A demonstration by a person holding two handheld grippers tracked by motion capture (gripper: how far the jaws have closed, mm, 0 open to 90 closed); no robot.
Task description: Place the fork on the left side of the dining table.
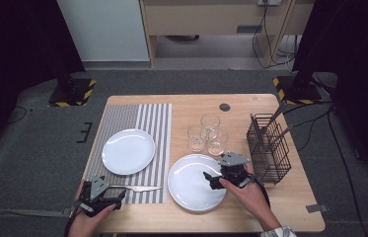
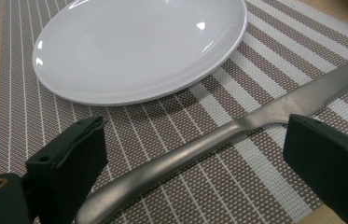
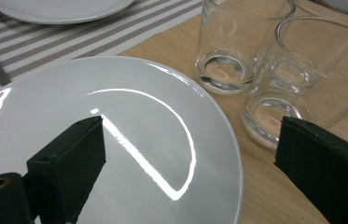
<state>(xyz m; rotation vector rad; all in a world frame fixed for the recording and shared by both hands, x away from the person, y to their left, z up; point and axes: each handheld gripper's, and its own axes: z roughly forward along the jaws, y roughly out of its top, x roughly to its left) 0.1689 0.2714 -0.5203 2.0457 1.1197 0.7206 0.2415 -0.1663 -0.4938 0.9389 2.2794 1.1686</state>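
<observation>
So: table knife lies flat on the striped placemat, near its front edge, handle toward the left gripper, blade pointing away toward the table's middle. Left gripper jaws wide apart, one each side of the knife handle, not touching it, nothing gripped. High view puts this gripper at the near left corner of the wooden table, knife just ahead of it. White plate sits on the placemat just beyond the knife, apart from it.

Right gripper hovers over the right part of a second white plate, which rests on bare wood beside the placemat; jaws spread wide, holding nothing. Three clear glasses stand clustered just past that plate's rim. Black wire cutlery basket stands right of the glasses, near the right gripper.
</observation>
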